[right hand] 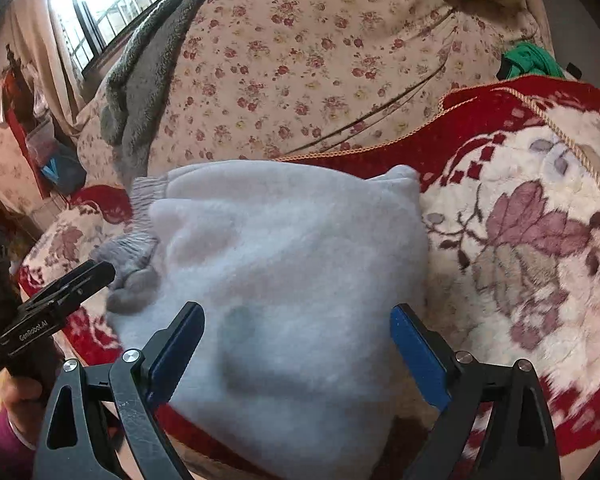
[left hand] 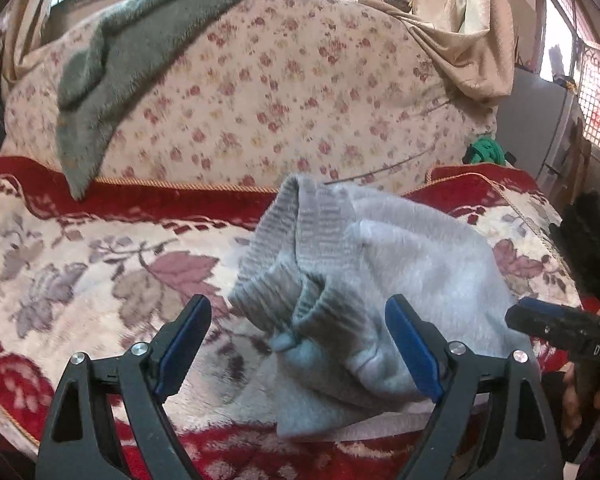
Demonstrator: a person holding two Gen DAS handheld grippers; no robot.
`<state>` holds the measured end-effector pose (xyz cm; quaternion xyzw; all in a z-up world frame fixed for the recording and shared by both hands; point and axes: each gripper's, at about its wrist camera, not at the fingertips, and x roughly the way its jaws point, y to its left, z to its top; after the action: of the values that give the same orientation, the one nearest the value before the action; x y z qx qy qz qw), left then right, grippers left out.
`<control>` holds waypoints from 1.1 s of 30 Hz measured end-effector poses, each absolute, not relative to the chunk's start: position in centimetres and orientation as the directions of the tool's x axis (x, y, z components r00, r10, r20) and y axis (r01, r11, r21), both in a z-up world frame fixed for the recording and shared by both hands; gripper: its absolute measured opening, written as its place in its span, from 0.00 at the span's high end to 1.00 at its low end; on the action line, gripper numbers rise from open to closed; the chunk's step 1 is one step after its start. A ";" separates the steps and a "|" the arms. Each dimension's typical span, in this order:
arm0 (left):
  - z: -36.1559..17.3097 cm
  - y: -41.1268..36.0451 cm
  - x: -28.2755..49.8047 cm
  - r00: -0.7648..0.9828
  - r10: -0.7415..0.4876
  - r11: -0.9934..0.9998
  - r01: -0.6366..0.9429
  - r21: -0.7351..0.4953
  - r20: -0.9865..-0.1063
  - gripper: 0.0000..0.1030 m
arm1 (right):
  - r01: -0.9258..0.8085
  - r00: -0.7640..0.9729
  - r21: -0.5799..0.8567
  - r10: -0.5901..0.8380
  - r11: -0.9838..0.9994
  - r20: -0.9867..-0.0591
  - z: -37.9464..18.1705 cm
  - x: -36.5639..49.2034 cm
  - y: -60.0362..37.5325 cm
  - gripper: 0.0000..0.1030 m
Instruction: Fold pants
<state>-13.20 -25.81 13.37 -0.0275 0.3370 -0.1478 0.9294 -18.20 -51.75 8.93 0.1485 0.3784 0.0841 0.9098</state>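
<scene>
Light grey fleece pants (left hand: 384, 256) lie folded into a compact bundle on a red and cream floral blanket (left hand: 100, 264). Their ribbed cuffs (left hand: 284, 240) sit at the bundle's left end. My left gripper (left hand: 298, 312) hovers open just above the cuff end, with nothing pressed between its blue pads. In the right wrist view the same pants (right hand: 284, 264) fill the middle, and my right gripper (right hand: 298, 320) stands open over their near edge, holding nothing. The right gripper's finger (left hand: 556, 328) shows at the left view's right edge. The left gripper's finger (right hand: 56, 300) shows at the right view's left edge.
A floral-print cushion back (left hand: 284, 88) rises behind the blanket, with a grey-green fleece throw (left hand: 112, 76) draped over it. A green cloth (left hand: 486, 152) sits at the far right corner. Beige curtains (left hand: 460, 20) and windows are beyond. A hand (right hand: 16, 400) holds the left gripper.
</scene>
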 end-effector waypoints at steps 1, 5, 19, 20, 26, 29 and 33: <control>13.7 -26.0 -13.3 0.732 -0.288 0.956 0.255 -0.144 -0.618 0.14 | -0.039 0.702 0.333 0.263 0.942 -0.662 9.1 -18.2 -51.4 0.06; 14.9 -27.2 -13.8 0.753 -0.279 0.958 0.265 -0.112 -0.596 0.14 | -0.033 0.731 0.262 0.202 0.965 -0.652 10.0 -18.4 -50.0 0.06; 16.2 -30.8 -13.4 0.757 -0.314 0.945 0.306 -0.114 -0.573 0.14 | 0.030 0.788 0.232 0.120 0.972 -0.604 12.5 -19.5 -49.4 0.06; 16.1 -30.8 -13.4 0.755 -0.314 0.945 0.308 -0.111 -0.576 0.14 | 0.036 0.787 0.229 0.114 0.973 -0.606 12.4 -19.5 -49.4 0.05; 15.8 -30.8 -13.2 0.760 -0.289 0.952 0.292 -0.091 -0.582 0.14 | 0.048 0.775 0.232 0.111 0.971 -0.623 12.1 -19.3 -49.6 0.05; 15.7 -30.7 -13.1 0.761 -0.283 0.954 0.285 -0.090 -0.583 0.14 | 0.040 0.771 0.225 0.113 0.974 -0.626 12.1 -19.2 -49.4 0.05; 15.6 -30.7 -13.0 0.764 -0.268 0.958 0.276 -0.077 -0.587 0.14 | 0.031 0.769 0.222 0.119 0.975 -0.628 12.0 -19.2 -49.0 0.05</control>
<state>-13.03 -30.69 15.63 0.0071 0.3113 -0.1448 0.9392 -19.16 -49.04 11.98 0.1104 0.3390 0.0235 0.9340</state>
